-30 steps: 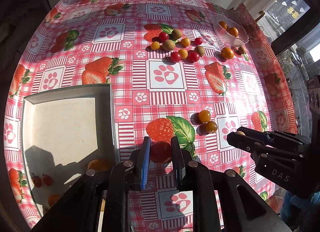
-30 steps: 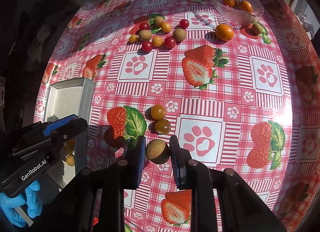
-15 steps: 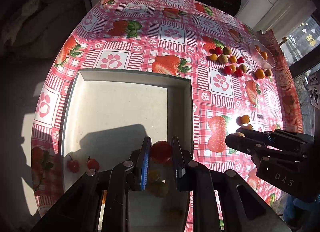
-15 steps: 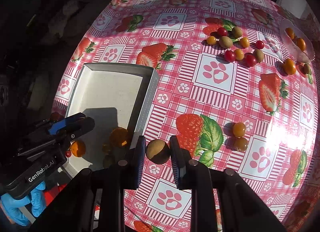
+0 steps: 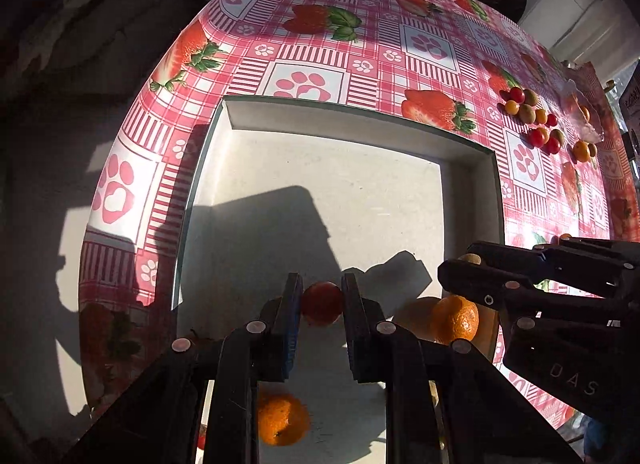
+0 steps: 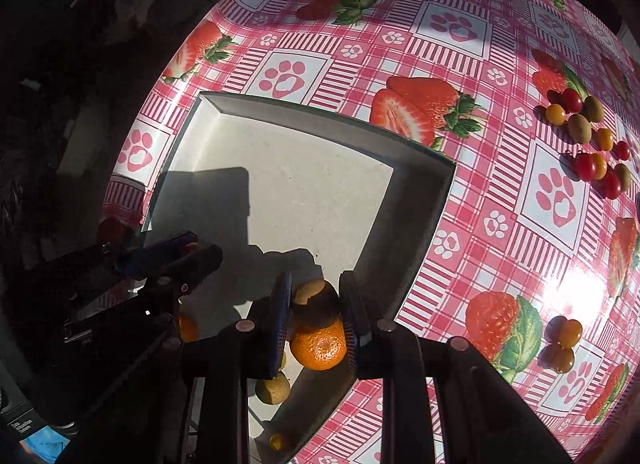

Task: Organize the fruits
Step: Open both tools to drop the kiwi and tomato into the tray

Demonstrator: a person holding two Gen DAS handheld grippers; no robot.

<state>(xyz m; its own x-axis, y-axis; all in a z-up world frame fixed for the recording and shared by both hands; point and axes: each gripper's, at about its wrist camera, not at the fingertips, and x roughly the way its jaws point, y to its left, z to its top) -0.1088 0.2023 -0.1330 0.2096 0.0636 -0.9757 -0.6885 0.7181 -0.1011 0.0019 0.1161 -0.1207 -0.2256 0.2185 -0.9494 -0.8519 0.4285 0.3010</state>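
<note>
Left hand-held gripper (image 5: 321,298): jaws nearly closed, clamped on a small red tomato (image 5: 322,302), held over the near part of the white tray (image 5: 360,119). Below it, on the tray floor, an orange mandarin (image 5: 282,418) in shadow. A second mandarin (image 5: 456,319) sits by the tray's near right wall, catching sun.

Right hand-held gripper (image 6: 314,304): jaws nearly closed, pinching a round brown fruit (image 6: 314,302), partly sunlit on top. It hangs over the tray's (image 6: 320,127) near right corner, directly above the sunlit mandarin (image 6: 319,348). A yellow-green fruit (image 6: 273,388) lies on the tray floor just nearer than that mandarin; another small yellow one (image 6: 278,441) sits at the tray's nearest edge, partly hidden. Part of another orange fruit (image 6: 187,328) shows behind the left tool's body.

Both tools point steeply down and stand side by side over the tray's near end; their shadows fall across the tray floor. The far half of the tray is bare and brightly lit.

Tabletop (image 6: 400,43): pink checked cloth with strawberry and paw prints. Right of the tray, two small yellow-brown tomatoes (image 6: 562,340) touching each other. Farther, a loose cluster of red, yellow and green-brown small fruits (image 6: 592,143). Beyond the cluster, from the left camera, a clear bowl (image 5: 582,117) with orange fruit, blurred by glare.
</note>
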